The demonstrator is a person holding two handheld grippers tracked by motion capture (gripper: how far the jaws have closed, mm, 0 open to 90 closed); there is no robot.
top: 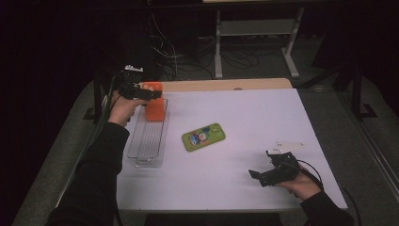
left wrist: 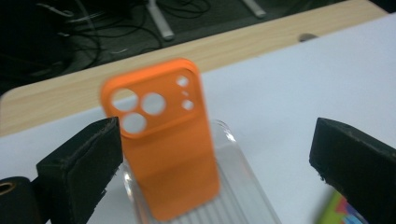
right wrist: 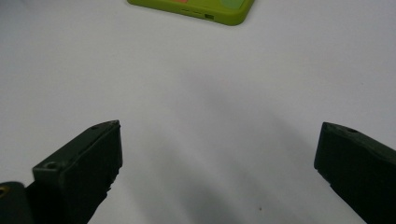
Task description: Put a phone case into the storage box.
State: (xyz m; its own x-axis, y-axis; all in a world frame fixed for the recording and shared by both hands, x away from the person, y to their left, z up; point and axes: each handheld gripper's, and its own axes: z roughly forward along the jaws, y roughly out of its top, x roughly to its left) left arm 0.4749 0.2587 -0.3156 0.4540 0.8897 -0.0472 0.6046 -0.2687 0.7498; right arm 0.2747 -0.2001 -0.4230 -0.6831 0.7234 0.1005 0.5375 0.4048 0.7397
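An orange phone case (top: 154,109) stands upright at the far end of a clear ridged tray (top: 147,141) on the left of the white table. In the left gripper view the orange case (left wrist: 168,154), with its camera cut-outs at the top, rises from the tray (left wrist: 243,186) between the jaws, slightly blurred. My left gripper (top: 151,94) (left wrist: 215,135) is open around it, the left jaw close to its edge and the right jaw well apart. A green phone (top: 203,137) (right wrist: 196,7) lies flat mid-table. My right gripper (top: 260,165) (right wrist: 219,135) is open over bare table, near the front right.
The white table top (top: 244,113) has a wooden strip (top: 226,84) along its far edge. Beyond it are a metal stand's legs (top: 254,42) and loose cables on the dark floor. Broad free surface lies between the green phone and the right gripper.
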